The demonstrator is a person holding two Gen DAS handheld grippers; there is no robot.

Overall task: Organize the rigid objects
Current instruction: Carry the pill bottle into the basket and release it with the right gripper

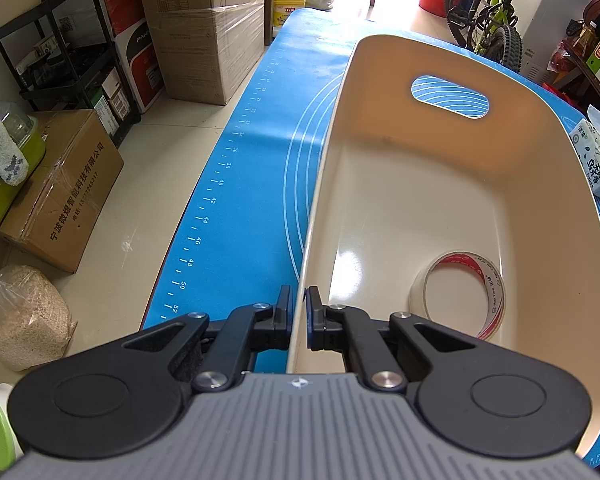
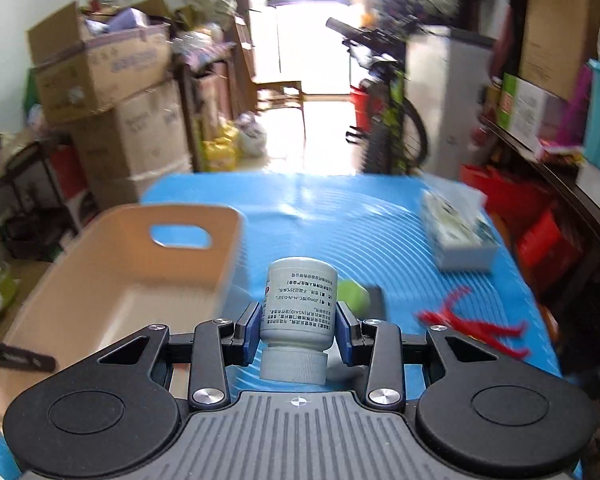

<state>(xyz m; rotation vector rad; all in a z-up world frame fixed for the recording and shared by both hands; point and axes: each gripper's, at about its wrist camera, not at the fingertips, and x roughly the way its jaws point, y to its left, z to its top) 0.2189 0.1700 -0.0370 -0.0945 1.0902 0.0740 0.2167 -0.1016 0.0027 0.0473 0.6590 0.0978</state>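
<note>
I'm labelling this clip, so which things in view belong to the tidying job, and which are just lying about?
Part of the job:
- beige bin, wall pinched by left gripper
- tape roll inside it
- white bottle, held by right gripper
- red clips, green item, on the blue mat

Lying about:
- tissue pack
- cardboard boxes
- bicycle
</note>
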